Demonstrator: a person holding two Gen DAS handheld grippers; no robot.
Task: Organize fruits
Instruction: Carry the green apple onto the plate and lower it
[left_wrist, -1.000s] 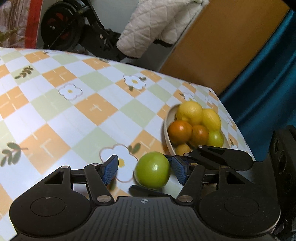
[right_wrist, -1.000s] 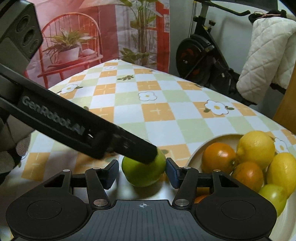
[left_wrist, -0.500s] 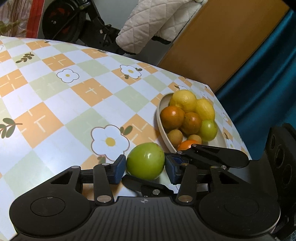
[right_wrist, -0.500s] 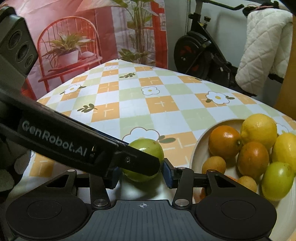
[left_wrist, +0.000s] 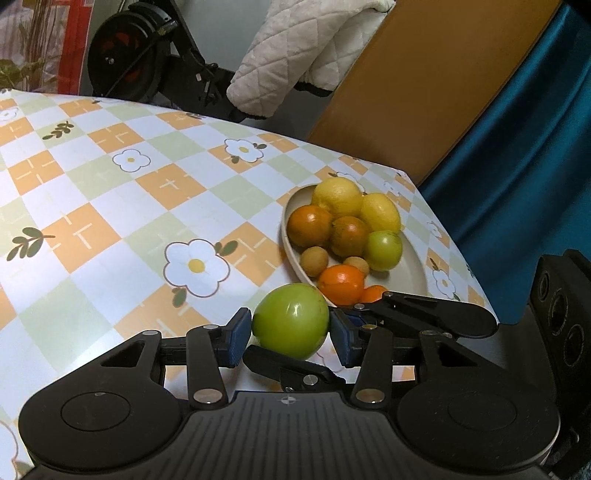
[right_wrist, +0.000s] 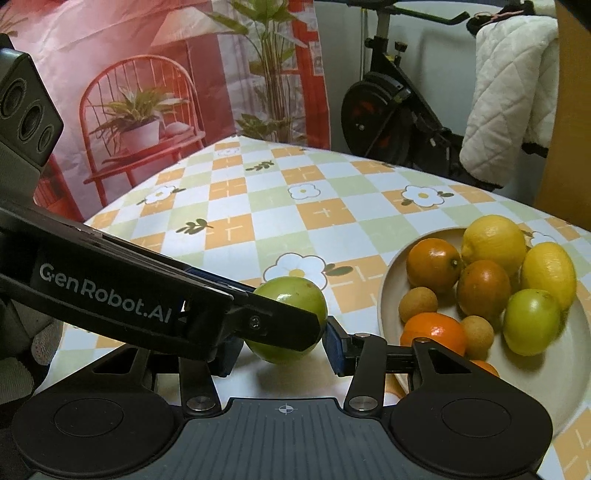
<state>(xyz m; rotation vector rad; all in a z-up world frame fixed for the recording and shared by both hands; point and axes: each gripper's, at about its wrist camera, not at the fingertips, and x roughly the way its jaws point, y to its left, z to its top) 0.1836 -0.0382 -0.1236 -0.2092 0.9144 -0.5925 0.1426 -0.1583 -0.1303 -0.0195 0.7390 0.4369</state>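
Green fruit sits pinched between two pairs of blue pads at once: the left hand-held gripper squeezes it from the sides, and the right hand-held gripper clamps the same fruit crosswise. Both sets of jaws closed onto it a moment ago, and in both views the pads look pressed against its skin. It hangs just above the checked, flowered desk, right beside the near rim of the cream bowl that already holds lemons, oranges, another green fruit and a few small brown ones.

To finish this step well, I'd say both hands should travel together, keeping their spacing steady so neither grip twists the fruit out of the other. Carry it over the rim, lower it into the bare patch of the bowl, then release gently so the pile isn't knocked.

White lettering along the left hand-held gripper's arm reads "GenRobot.AI".
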